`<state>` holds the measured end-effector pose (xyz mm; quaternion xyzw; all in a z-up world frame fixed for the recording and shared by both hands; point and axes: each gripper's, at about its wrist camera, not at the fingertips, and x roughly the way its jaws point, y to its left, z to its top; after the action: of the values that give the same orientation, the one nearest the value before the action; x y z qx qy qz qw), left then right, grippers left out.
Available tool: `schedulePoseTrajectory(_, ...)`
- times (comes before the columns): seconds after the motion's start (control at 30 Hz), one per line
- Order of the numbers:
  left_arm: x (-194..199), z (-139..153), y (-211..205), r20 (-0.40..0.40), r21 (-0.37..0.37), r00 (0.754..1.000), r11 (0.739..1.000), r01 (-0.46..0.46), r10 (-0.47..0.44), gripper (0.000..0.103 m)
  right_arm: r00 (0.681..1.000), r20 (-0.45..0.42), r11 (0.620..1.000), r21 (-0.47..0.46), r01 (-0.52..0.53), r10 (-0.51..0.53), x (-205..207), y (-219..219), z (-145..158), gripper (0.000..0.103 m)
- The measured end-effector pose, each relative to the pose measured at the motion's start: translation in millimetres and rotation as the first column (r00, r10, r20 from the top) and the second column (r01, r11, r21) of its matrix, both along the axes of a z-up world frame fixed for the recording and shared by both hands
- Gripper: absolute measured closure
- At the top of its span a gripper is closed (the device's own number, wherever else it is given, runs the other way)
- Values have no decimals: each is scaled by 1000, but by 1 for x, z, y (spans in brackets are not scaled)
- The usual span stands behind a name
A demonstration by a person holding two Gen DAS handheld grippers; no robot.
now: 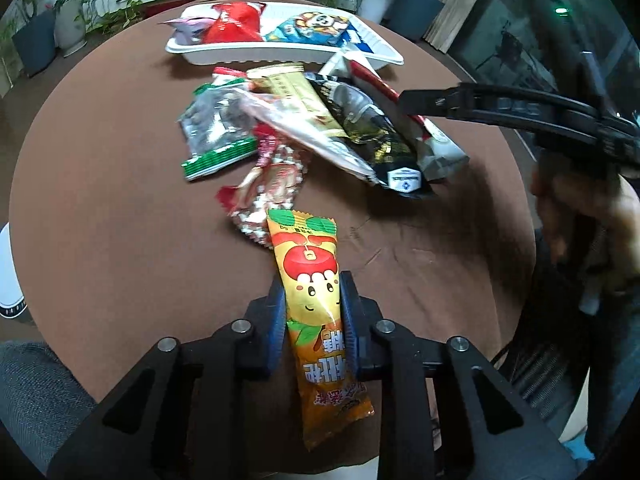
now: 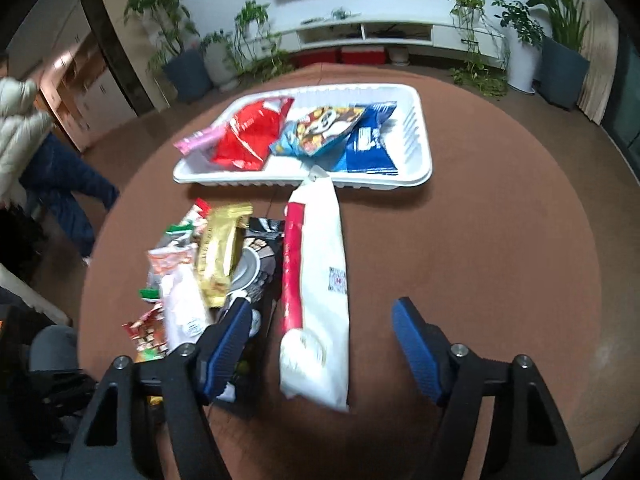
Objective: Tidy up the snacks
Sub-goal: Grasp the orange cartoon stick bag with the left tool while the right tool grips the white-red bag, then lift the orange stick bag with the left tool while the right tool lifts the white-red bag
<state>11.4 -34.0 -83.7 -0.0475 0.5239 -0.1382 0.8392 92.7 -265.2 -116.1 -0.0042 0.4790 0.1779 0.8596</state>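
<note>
We count one white tray (image 2: 420,136) on the round brown counter (image 2: 500,240). It holds four packets: a pink packet (image 2: 198,139) at its left end, overhanging the rim, a red bag (image 2: 250,136), a light blue panda-print bag (image 2: 320,130) and a dark blue bag (image 2: 370,148). The panda-print bag overlaps the dark blue one.

In front of the tray we see one loose pile of snacks on the counter. We can tell apart a green-and-white clear packet (image 1: 218,132), a gold bar wrapper (image 1: 298,96), a black-and-gold pouch (image 1: 372,132), a long white-and-red bag (image 2: 320,280) and a red-and-white checked packet (image 1: 272,192). The far tip of the white-and-red bag touches the tray's near rim. The exact total in the pile we cannot tell, as the packets overlap.

The left gripper (image 1: 314,294) has its jaws pinching one orange apple-print snack packet (image 1: 316,280), which points toward the pile.

The right gripper (image 2: 324,328) has its jaws spread on either side of the near end of the white-and-red bag, without touching it.
</note>
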Motion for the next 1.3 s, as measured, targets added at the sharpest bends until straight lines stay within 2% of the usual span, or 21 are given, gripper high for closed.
schedulePoseTrajectory(0.2, -5, 1, 9, 8, -17, 1000, 1000, 11, -11, 81, 999, -43, 998, -62, -14, 12, 14, 9, -17, 40)
schedulePoseTrajectory(0.33, -5, 2, 14, 13, -32, 1000, 999, 10, -9, 81, 999, -28, 993, -116, -29, 26, 12, 12, -24, 55)
schedulePoseTrajectory(0.4, -4, 1, 15, 15, -38, 1000, 999, 11, -10, 81, 1000, -19, 991, -131, -27, 24, 11, 13, -24, 63)
schedulePoseTrajectory(0.47, -3, 2, 15, 18, -44, 1000, 999, 11, -10, 82, 1000, -14, 993, -116, -15, 13, 11, 8, -23, 82)
schedulePoseTrajectory(0.63, -3, 1, 20, 17, -55, 1000, 998, 6, -5, 82, 1000, -18, 997, -78, -6, 4, 11, 2, -22, 85)
schedulePoseTrajectory(0.9, -4, 4, 25, 24, -78, 1000, 997, 3, -1, 84, 999, -40, 998, 45, 37, -35, 3, -14, -21, 88)
schedulePoseTrajectory(1.17, -7, 11, 31, 37, -115, 999, 993, 0, 5, 84, 995, -28, 980, 178, 94, -91, -6, -38, -10, 88)
schedulePoseTrajectory(1.3, -8, 15, 34, 45, -135, 999, 991, -6, 12, 84, 994, -26, 971, 213, 113, -110, -6, -44, -8, 88)
